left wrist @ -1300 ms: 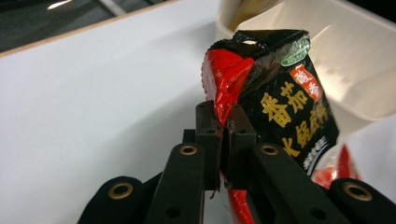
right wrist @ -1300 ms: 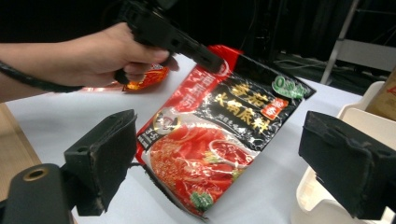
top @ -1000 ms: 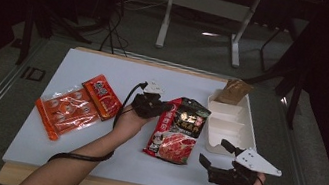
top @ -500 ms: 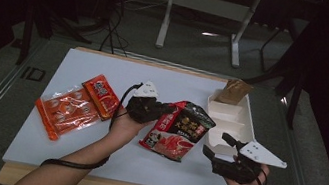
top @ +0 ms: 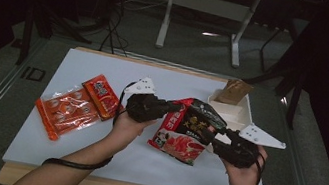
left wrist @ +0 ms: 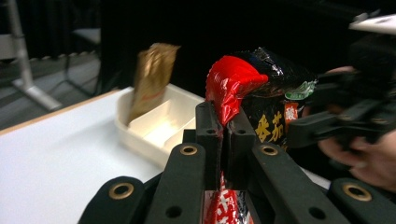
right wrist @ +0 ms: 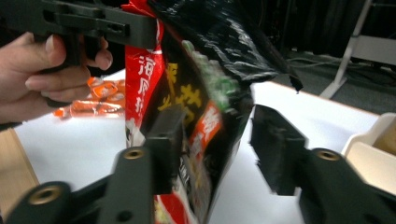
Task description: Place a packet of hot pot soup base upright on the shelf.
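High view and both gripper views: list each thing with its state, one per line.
Noodle pack: lifted off the table, held by its red edge.
Left claw: shut on the noodle pack.
Right claw: jaws just been closing around the pack's other edge, gap still showing on one side.
Tray: on the table, unheld.
Brown packet: standing in the tray's far end.
Orange packets: flat on the table.

In the right gripper view the black-and-red packet (right wrist: 196, 116) runs off the top and bottom edges, and its print is smeared by blur. The right tool (right wrist: 215, 149) has just been closing; whether its pads touch the packet cannot be told. The white tray (right wrist: 369, 154) is cut by the right edge. The left tool (left wrist: 223, 140) hides the packet's lower edge.
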`<state>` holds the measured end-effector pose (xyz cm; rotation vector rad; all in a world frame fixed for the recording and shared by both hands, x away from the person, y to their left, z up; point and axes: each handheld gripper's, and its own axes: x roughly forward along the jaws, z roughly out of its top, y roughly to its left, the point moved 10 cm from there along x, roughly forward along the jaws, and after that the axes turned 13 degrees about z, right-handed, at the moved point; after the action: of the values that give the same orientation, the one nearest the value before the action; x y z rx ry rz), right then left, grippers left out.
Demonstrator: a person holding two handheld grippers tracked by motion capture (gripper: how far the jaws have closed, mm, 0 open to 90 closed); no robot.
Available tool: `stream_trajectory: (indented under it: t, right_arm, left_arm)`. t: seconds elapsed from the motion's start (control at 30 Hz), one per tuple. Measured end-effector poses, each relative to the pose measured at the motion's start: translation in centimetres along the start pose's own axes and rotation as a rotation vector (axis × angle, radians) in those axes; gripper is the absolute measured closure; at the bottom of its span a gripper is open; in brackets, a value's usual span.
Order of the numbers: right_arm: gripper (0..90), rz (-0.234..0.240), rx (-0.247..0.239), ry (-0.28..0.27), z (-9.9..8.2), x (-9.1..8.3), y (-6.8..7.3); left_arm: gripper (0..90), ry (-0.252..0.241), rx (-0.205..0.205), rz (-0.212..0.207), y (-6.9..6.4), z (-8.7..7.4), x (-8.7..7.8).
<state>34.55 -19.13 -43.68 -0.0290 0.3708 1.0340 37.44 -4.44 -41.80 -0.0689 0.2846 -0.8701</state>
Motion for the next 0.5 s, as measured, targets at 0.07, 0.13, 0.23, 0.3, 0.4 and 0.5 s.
stream_trajectory:
  t: [0.07,0.13,0.23,0.3,0.4,0.5]
  right_arm:
    - [62.1,0.013,-0.007,-0.015,0.6,-0.1,0.2]
    - [68.7,0.006,-0.009,-0.016,1.0,-0.3,0.3]
    - [74.0,0.038,0.021,-0.028,1.4,-0.5,0.4]
    - [75.1,0.04,0.019,-0.024,1.5,-0.5,0.4]
    - [76.2,0.039,0.026,-0.013,1.4,-0.3,0.4]
    - [77.1,0.038,0.024,-0.007,1.4,-0.3,0.4]
  left_arm:
    - [86.9,-0.015,-0.002,-0.002,-0.2,0.2,-0.1]
    - [86.9,-0.02,-0.023,-0.012,0.0,0.3,-0.1]
    - [86.7,-0.018,-0.038,-0.026,0.2,0.1,-0.2]
    - [86.4,-0.008,-0.056,-0.04,0.4,-0.2,-0.2]
    - [85.2,0.015,-0.063,-0.048,0.5,-0.8,-0.3]
    - [84.2,0.037,-0.061,-0.056,0.6,-1.3,-0.3]
